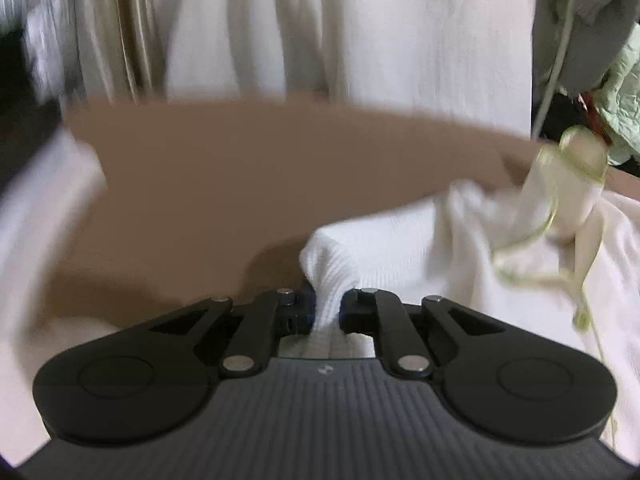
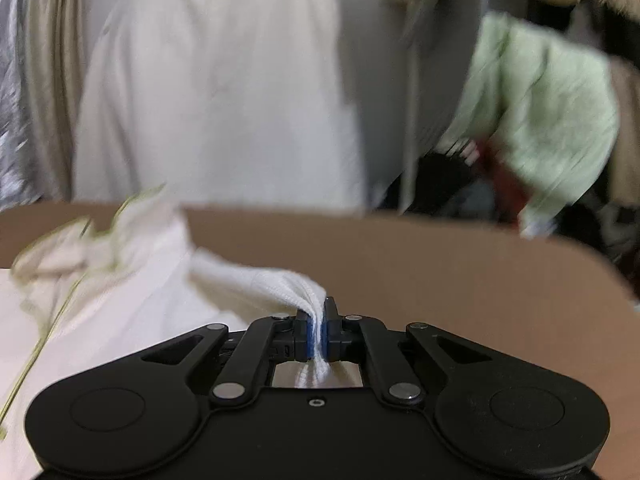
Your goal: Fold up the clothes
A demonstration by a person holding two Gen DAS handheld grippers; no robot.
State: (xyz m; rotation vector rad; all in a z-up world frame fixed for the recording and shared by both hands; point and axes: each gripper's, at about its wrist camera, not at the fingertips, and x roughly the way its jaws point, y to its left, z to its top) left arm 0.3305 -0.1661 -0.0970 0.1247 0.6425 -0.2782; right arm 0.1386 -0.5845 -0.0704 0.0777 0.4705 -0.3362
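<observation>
A white ribbed garment (image 1: 392,240) with pale green drawstrings (image 1: 548,208) lies bunched on a brown table (image 1: 240,168). My left gripper (image 1: 326,306) is shut on a fold of its ribbed edge, with cloth running back between the fingers. In the right wrist view the same garment (image 2: 132,280) spreads to the left on the table (image 2: 440,264). My right gripper (image 2: 319,332) is shut on another pinch of the ribbed edge. Both views are motion-blurred.
Behind the table's far edge hang white and beige clothes (image 2: 216,80). A pale green garment (image 2: 540,108) and dark and red items (image 2: 500,172) are piled at the right. More white cloth (image 1: 36,208) lies at the table's left.
</observation>
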